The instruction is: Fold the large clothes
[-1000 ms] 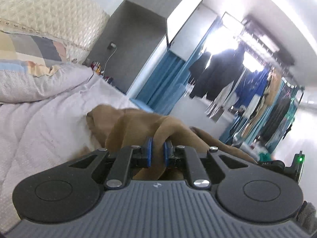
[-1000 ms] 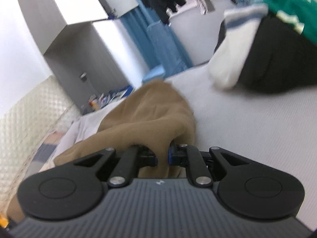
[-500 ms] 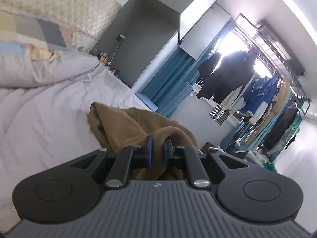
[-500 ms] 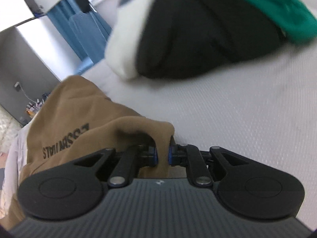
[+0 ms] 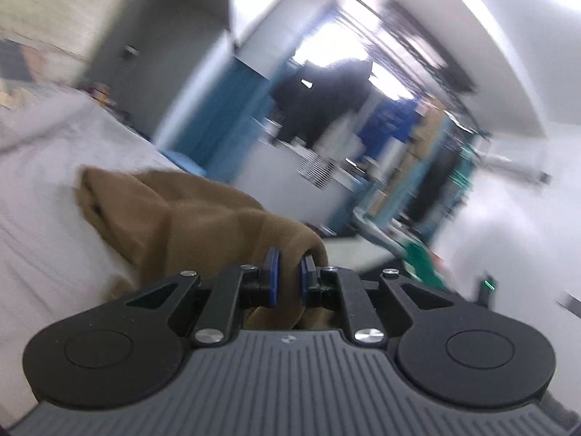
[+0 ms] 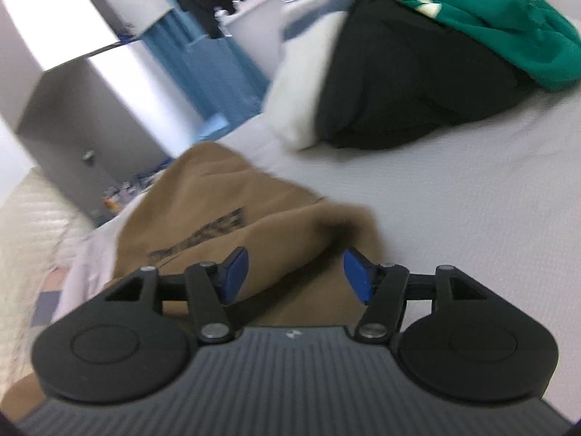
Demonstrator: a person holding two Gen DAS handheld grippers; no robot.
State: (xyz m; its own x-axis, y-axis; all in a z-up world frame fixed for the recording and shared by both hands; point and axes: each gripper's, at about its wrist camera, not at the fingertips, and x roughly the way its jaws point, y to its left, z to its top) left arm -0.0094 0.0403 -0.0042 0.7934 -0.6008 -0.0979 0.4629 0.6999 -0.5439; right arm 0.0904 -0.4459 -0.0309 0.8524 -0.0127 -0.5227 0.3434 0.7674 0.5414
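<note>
**One gripper holds, one lets go**

Two grippers work a brown garment [image 5: 189, 214] on the bed [image 5: 47, 225]. The left gripper [image 5: 288, 272] is clenched on a fold, the cloth running forward and to the left from its fingers. The right gripper [image 6: 296, 272] stands spread wide, pads [image 6: 234, 272] clear of the fabric, which lies just under and ahead of them. Its long side seems to run away toward the headboard. So the left is the nearer hold for the next fold, I reckon.
</note>
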